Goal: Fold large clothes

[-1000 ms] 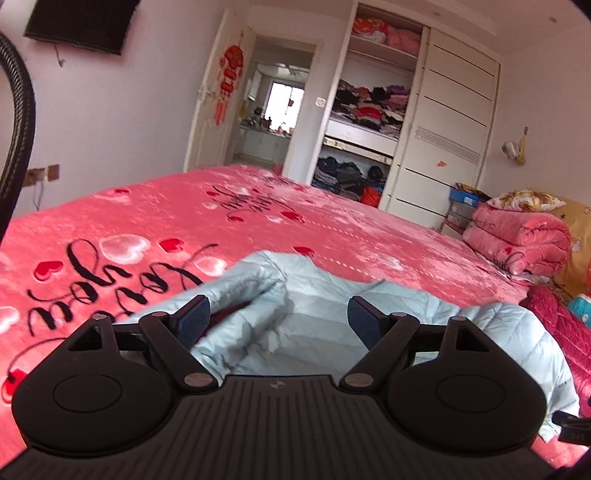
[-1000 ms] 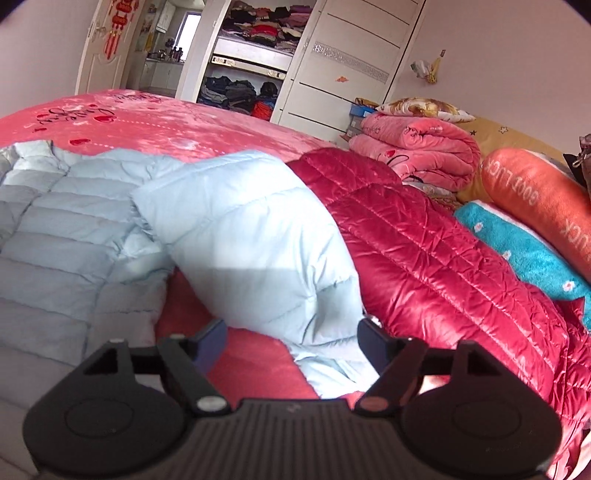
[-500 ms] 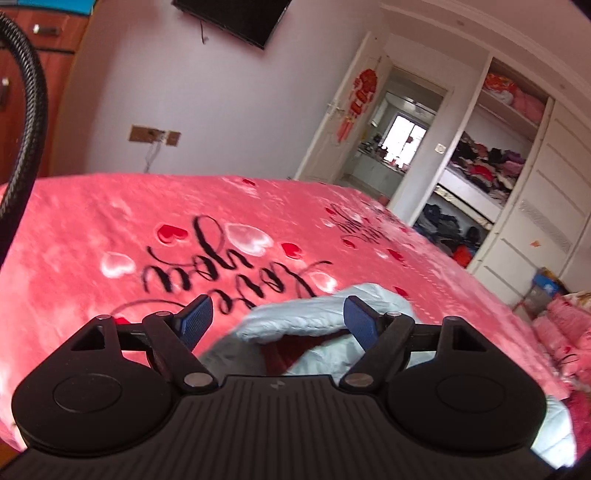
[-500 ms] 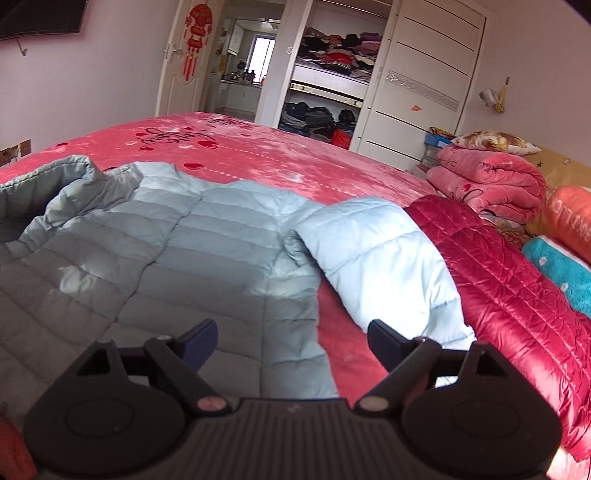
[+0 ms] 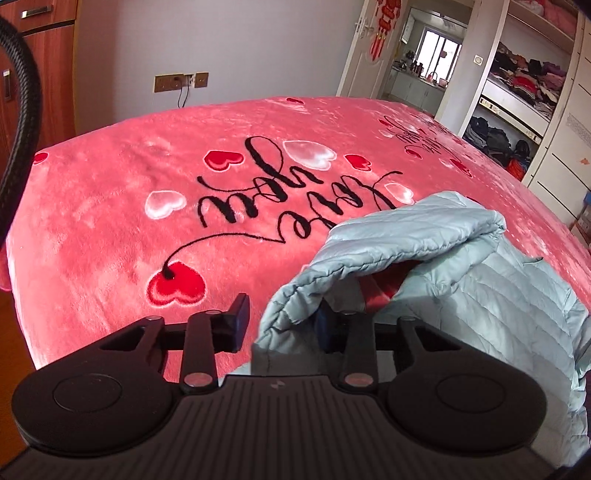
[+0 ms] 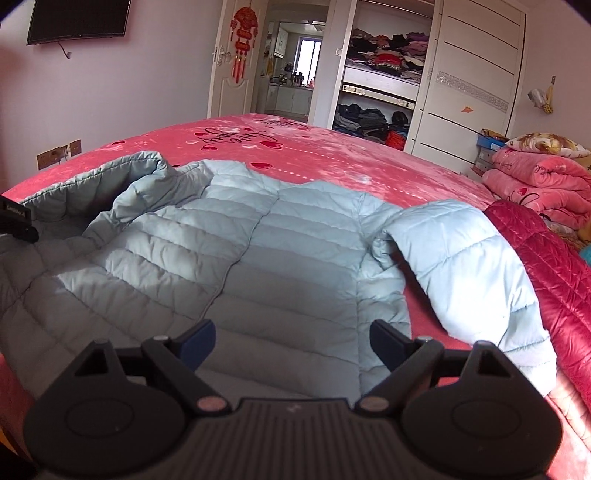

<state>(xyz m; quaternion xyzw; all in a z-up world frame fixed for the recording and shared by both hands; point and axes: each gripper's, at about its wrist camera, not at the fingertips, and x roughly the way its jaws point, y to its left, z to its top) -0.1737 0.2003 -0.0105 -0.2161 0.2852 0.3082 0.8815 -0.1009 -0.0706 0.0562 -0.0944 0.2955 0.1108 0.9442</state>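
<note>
Ahead of my tool I see a bed under a pink blanket (image 5: 155, 206) printed with hearts and black script. Beyond it stands a pale lilac wall (image 6: 147, 96) with brass sockets (image 5: 180, 82) low down and a dark television (image 6: 78, 18) hung high to the left. Straight ahead a white door (image 6: 236, 62) carrying a red hanging ornament (image 6: 242, 35) opens onto a bright room with a window (image 6: 309, 51). Right of that I see an open wardrobe (image 6: 380, 74) stacked with clothes. Far right lie folded pink quilts (image 6: 539, 184). Daylight falls across the bed.
</note>
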